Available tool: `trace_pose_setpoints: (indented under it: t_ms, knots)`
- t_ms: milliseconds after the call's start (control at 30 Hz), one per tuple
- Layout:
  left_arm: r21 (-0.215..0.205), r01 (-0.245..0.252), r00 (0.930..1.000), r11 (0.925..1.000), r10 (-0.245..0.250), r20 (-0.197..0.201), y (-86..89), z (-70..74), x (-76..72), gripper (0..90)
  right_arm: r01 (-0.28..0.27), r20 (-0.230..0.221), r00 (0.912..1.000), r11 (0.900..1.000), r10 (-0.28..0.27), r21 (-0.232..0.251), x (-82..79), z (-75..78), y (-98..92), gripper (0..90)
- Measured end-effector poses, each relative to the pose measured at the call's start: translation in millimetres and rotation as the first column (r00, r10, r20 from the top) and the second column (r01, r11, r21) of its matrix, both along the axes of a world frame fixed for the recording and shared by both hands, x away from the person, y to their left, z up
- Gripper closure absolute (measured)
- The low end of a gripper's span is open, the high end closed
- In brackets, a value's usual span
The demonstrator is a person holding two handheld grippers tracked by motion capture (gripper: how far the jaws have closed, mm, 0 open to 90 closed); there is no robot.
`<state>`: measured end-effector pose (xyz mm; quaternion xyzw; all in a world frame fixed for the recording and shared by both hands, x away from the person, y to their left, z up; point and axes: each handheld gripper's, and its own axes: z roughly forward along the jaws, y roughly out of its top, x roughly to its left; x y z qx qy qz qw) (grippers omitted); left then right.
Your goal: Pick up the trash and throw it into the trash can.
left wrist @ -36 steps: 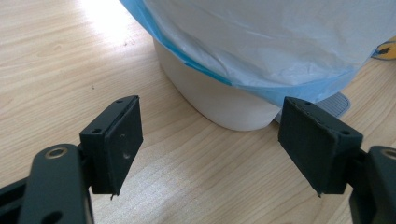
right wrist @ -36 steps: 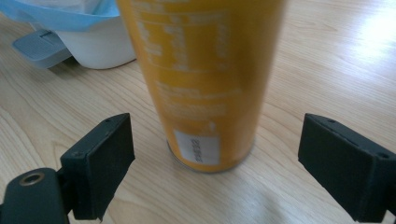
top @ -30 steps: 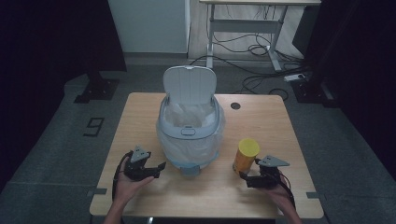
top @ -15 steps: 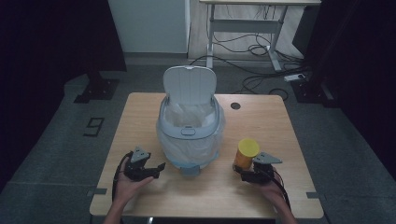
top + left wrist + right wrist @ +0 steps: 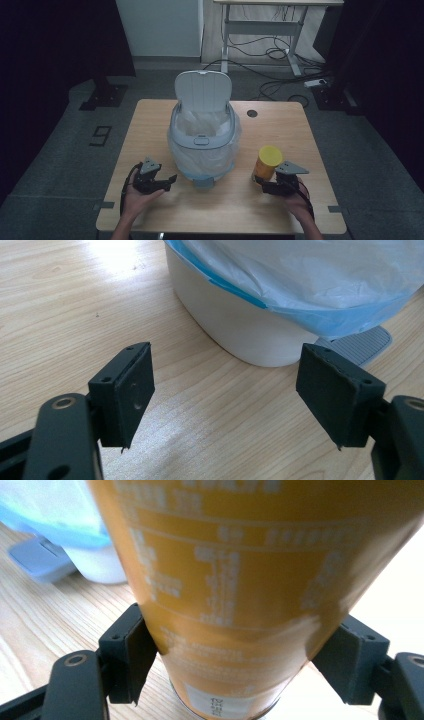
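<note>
A yellow can (image 5: 268,161) with a yellow lid stands at the table's front right, beside a white pedal bin (image 5: 202,145) lined with a pale blue bag. The bin's lid (image 5: 202,90) is up. My right gripper (image 5: 262,185) has just been closing; its pads press both sides of the can (image 5: 240,595) low down. My left gripper (image 5: 169,181) rests at the front left, open, with nothing between its fingers. It points at the bin's base (image 5: 240,335), where the grey pedal (image 5: 362,342) shows.
The wooden table (image 5: 150,125) has a round cable hole (image 5: 252,113) at the back right. The bin fills the table's middle. Bare wood lies left of the bin and along the front edge. A desk frame and cables are on the floor behind.
My right gripper has moved in on the yellow can and its jaws have closed onto it. The left gripper and the bin have stayed put.
</note>
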<state>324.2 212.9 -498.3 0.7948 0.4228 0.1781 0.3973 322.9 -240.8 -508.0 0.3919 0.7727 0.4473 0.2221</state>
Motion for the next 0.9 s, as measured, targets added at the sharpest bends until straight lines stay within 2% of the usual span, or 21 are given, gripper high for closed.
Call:
trace_pose_setpoints:
  t_ms: [33,100,133,167,367,900]
  knots:
    - [0.0,0.0,1.0,1.0,0.0,0.001,-0.1,0.5,-0.3,23.3,0.0,0.006,1.0,1.0,0.0,0.006,-2.0,7.8,-0.9,24.1]
    - [-0.001,0.001,1.0,1.0,-0.001,0.002,-0.2,0.7,-0.5,23.4,-0.001,0.008,1.0,1.0,0.001,0.009,-2.8,11.7,-1.2,24.1]
    - [-0.001,0.001,1.0,1.0,-0.001,0.004,-0.2,1.1,-0.8,23.5,-0.004,0.01,0.9999,1.0,0.004,0.016,-4.3,19.8,-1.5,24.1]
    - [-0.001,0.001,1.0,1.0,-0.001,0.004,-0.2,1.1,-0.8,23.5,-0.004,0.01,0.9999,1.0,0.004,0.016,-4.3,19.8,-1.5,24.1]
    - [-0.001,-0.001,1.0,1.0,0.001,0.0,0.7,1.0,-0.7,23.6,-0.025,0.028,0.9993,0.999,0.025,0.034,-8.2,48.0,0.2,24.1]
    - [0.006,-0.011,0.9999,0.9999,0.011,-0.011,2.6,-0.6,-0.4,24.1,-0.08,0.073,0.9944,0.995,0.076,0.055,-5.1,101.0,9.3,24.1]
